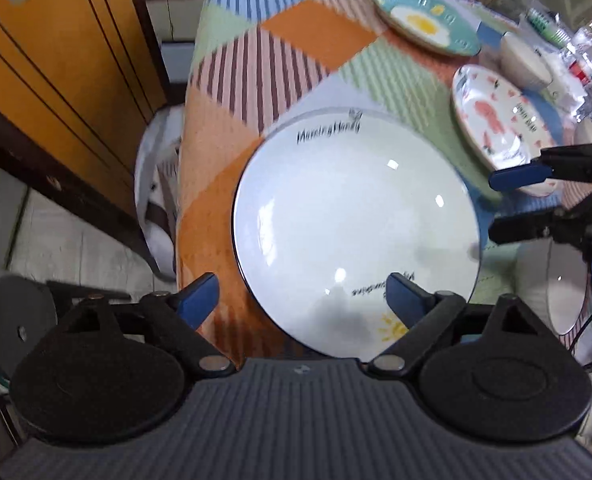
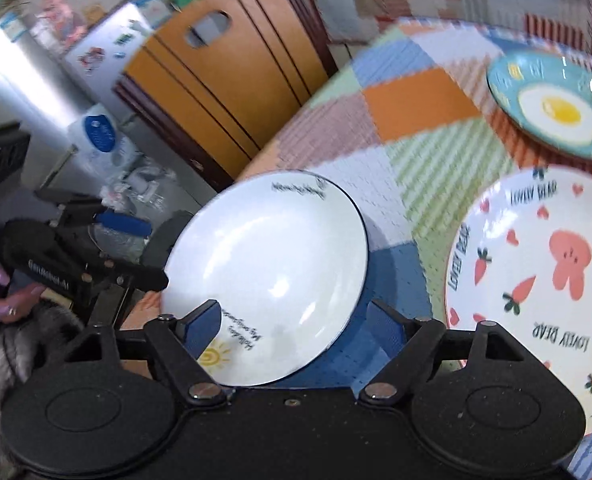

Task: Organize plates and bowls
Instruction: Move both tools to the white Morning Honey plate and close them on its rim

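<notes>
Left gripper [image 1: 302, 296], jaws wide and holding nothing, hangs over the near rim of the empty white plate [image 1: 356, 232] on the patchwork tablecloth [image 1: 296, 36]. Right gripper [image 2: 292, 320], likewise wide and empty, straddles that plate's edge. Right: the empty rabbit plate [image 2: 536, 272]; far right: the fried-egg plate [image 2: 556, 104].

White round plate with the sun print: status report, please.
Left gripper open, right gripper open. White sun-print plate flat on patchwork tablecloth, ungripped. Nothing blocking.
</notes>
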Motion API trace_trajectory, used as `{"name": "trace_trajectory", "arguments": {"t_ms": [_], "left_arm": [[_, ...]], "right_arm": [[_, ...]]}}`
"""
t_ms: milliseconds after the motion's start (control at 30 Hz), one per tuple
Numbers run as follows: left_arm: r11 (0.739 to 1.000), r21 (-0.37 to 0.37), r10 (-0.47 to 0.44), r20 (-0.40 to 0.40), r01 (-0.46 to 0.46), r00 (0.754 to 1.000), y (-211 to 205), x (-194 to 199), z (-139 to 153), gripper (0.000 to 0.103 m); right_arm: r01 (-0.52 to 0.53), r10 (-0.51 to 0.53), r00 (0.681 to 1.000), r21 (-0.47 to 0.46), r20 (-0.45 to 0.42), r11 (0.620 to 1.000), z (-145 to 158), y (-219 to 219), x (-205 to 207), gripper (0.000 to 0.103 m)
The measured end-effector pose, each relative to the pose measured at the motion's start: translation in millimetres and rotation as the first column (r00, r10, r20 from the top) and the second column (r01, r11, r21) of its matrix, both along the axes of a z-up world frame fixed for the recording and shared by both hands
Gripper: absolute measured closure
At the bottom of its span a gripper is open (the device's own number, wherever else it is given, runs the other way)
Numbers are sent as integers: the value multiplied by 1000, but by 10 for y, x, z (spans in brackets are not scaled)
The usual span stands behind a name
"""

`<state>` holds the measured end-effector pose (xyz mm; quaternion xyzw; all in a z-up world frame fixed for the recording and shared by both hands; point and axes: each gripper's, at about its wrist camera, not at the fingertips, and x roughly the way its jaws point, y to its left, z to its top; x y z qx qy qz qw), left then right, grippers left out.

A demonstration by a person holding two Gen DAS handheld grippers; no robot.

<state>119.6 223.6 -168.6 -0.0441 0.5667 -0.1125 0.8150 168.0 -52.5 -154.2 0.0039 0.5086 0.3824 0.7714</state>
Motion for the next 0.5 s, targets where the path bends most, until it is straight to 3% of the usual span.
{"name": "trace_trajectory", "arguments": {"t_ms": [67, 267, 400, 433, 500], "left_arm": [[1000, 1, 2, -27, -2, 1000, -3, 34, -76, 26], [1000, 22, 6, -66, -4, 998, -14, 85, -216, 43], [1000, 20, -21, -109, 24, 994, -51, 101, -297, 53], [999, 25, -26, -113, 29, 993, -61, 100, -307, 55], [999, 38, -19, -126, 24, 992, -62, 103, -336, 63]], "right_arm": [[10, -10, 999, -5, -45, 1000, -76, 23, 78, 21], [-8, 0, 995, -76, -103, 997, -259, 107, 181, 25], [21, -28, 996, -87, -86, 996, -304, 100, 219, 31], [30, -37, 996, -86, -77, 996, -310, 97, 236, 34], [22, -29, 996, -87, -80, 996, -331, 105, 264, 49]]}}
